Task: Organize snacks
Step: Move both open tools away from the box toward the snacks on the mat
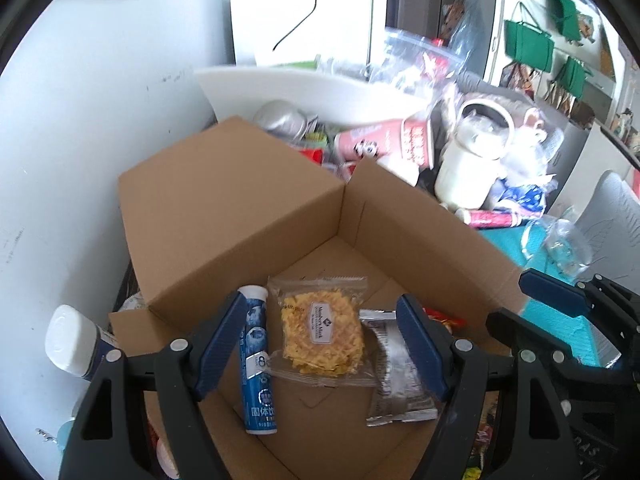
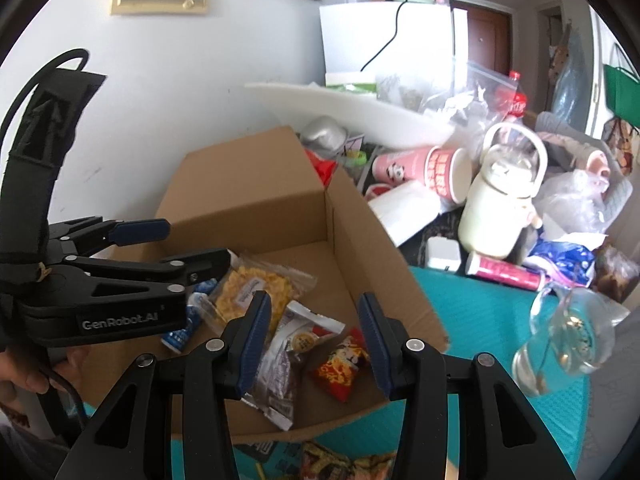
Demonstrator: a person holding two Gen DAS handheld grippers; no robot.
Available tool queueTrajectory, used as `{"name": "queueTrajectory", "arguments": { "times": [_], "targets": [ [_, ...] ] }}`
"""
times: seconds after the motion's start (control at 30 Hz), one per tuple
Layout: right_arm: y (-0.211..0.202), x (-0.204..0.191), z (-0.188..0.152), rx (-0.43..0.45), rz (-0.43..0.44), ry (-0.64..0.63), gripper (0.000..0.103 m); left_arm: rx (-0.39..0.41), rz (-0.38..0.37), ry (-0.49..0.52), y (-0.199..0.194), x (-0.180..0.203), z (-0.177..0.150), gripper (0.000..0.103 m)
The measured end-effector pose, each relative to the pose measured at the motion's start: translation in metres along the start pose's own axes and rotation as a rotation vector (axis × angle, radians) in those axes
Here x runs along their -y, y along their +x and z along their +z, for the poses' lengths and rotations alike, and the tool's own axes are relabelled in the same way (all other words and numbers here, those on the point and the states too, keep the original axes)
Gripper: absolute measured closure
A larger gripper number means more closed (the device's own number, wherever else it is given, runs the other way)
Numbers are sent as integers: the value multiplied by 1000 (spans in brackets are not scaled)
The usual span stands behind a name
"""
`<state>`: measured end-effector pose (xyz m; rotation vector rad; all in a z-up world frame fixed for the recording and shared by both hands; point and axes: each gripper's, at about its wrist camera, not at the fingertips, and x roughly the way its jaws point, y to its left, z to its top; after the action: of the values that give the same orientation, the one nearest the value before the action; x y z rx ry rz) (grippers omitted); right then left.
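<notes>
Four snack items lie on the floor of the open cardboard box (image 1: 224,216), and both my claws hang over it released, nothing between their fingers.

My left gripper (image 1: 320,344) has its jaws spread wide above the box floor. Directly between its fingertips, lower down, lies a clear packet of yellow crispy snack (image 1: 322,334) with a white label. Just beside my left fingertip lies a blue tube with a white cap (image 1: 257,360), lengthwise along the finger. Under my right fingertip a silver foil packet (image 1: 396,376) lies flat, its edge touching the clear packet. Beyond that finger a sliver of a red wrapper peeks out; from this view I cannot tell more about it.

My right gripper (image 2: 314,340) is also spread open, hovering over the near right part of the box. Between its fingertips and below them I see the silver foil packet again and, toward the right finger, a red and yellow snack pouch (image 2: 340,364) on the cardboard. To the left of this claw the left gripper crosses the box.

Ahead of both claws, past the box's far wall, clutter is piled: a pink paper cup (image 2: 420,168) on its side and a cream jug with a hoop handle (image 2: 500,208). To the right of the right claw, on the teal mat (image 2: 480,320), lies a clear glass mug (image 2: 568,332).
</notes>
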<state>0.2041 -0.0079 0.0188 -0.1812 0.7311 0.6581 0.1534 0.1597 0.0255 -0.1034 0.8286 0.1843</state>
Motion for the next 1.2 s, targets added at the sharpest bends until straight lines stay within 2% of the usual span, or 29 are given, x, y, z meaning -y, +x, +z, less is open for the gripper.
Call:
{"name": "queueTrajectory", "arguments": {
  "times": [0.2, 0.47, 0.7, 0.9, 1.2],
  "targets": [
    [-37, 0, -1, 64, -48, -4, 58, 70, -27, 19, -33, 11, -3, 27],
    [-83, 4, -14, 102, -101, 0, 53, 140, -93, 88, -73, 43, -13, 27],
    [-119, 6, -40, 109, -146, 37, 53, 136, -169, 127, -95, 62, -33, 27],
    [-138, 8, -64, 106, -159, 62, 51, 102, -196, 178, -107, 78, -60, 27],
    [-150, 8, -105, 66, -134, 97, 50, 87, -213, 194, -119, 87, -96, 27]
  ]
}}
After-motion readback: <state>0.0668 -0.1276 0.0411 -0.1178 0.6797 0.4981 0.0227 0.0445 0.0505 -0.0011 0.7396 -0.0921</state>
